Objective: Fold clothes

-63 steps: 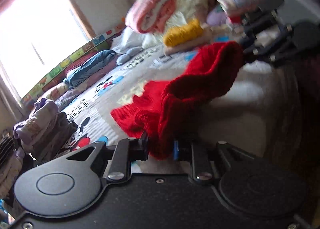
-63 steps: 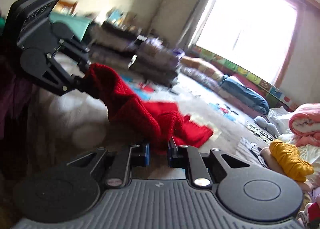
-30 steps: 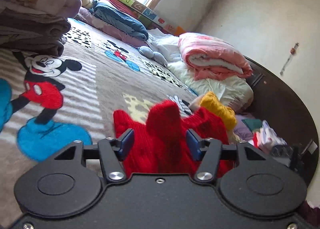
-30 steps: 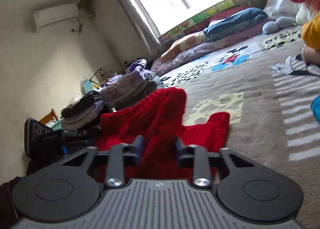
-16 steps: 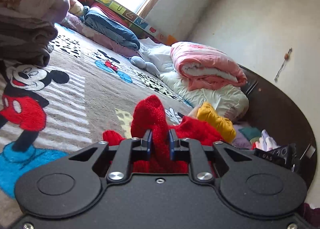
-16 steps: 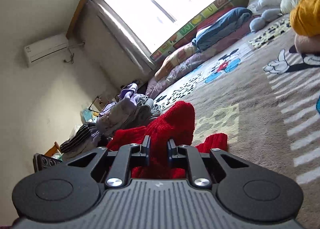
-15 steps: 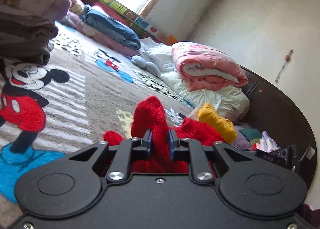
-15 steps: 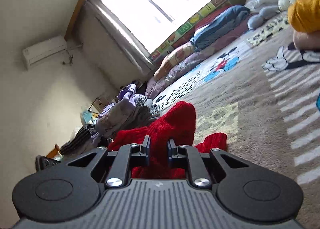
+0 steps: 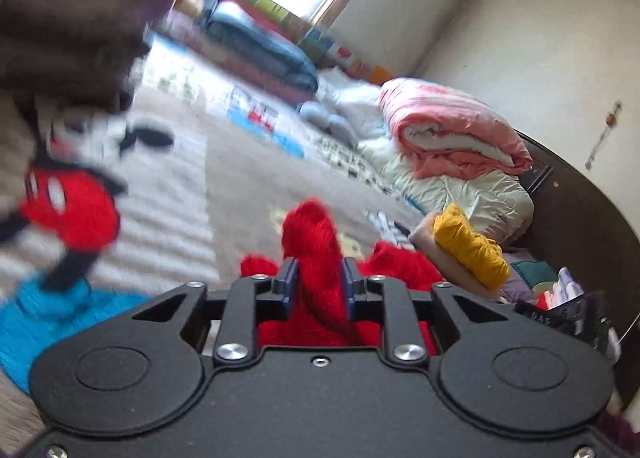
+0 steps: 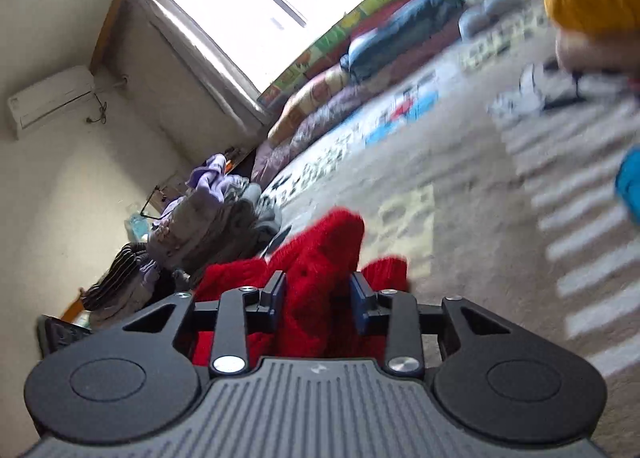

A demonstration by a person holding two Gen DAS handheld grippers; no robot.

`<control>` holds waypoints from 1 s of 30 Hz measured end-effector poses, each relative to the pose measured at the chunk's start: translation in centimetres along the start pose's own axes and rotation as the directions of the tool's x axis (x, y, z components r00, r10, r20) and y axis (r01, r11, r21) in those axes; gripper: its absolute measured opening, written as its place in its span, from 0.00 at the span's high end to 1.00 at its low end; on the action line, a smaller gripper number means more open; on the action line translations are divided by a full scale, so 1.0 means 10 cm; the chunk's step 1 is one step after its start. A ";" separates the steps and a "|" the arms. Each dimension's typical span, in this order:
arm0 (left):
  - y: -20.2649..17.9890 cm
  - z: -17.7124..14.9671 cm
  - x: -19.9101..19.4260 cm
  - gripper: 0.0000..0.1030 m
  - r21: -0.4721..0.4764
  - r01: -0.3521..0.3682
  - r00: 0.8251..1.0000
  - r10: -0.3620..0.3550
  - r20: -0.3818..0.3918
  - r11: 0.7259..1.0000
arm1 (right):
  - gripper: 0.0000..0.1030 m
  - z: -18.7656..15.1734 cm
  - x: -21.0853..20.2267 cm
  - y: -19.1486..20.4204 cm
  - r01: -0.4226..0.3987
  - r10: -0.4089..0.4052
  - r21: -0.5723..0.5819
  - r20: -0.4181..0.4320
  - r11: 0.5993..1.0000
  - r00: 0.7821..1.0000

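The left hand-held gripper (image 9: 316, 286) has its jaws part open, a ridge of the red sweater (image 9: 312, 242) standing between them with slight gaps, so the grip looks loose. The right hand-held gripper (image 10: 318, 300) gapes wider around another ridge. The sweater lies bunched on the bed (image 9: 240, 177), at 6 o'clock in both views. Judging by this, a fold is being set down or picked up; which, I cannot tell.
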State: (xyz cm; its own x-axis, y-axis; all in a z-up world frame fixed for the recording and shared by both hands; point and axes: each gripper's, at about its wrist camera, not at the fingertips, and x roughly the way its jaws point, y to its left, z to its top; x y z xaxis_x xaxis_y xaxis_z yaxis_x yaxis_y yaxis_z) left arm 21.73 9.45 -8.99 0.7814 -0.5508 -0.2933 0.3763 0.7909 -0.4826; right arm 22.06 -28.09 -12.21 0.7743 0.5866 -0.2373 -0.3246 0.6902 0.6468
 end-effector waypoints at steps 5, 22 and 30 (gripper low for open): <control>-0.28 0.07 -0.04 0.62 0.214 0.021 0.999 -0.030 0.038 0.977 | 0.64 0.17 -0.10 0.51 0.035 -0.013 -0.340 0.066 0.940 0.998; -0.01 -0.10 0.50 0.60 0.158 0.060 0.992 -0.042 -0.116 0.986 | 0.61 0.03 0.48 -0.02 0.005 -0.031 -0.200 -0.126 0.980 0.992; -0.32 -0.06 0.19 0.46 0.253 0.054 0.997 -0.038 -0.068 0.966 | 0.58 0.08 0.00 0.40 0.025 -0.034 -0.357 -0.020 0.934 0.999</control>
State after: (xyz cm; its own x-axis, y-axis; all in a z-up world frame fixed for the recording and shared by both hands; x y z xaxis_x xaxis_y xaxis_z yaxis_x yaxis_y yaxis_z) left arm 21.72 5.70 -8.48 0.7310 -0.5974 -0.3299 0.5318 0.8016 -0.2733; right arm 21.23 -25.65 -9.04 0.7741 0.5709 -0.2736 -0.4778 0.8104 0.3391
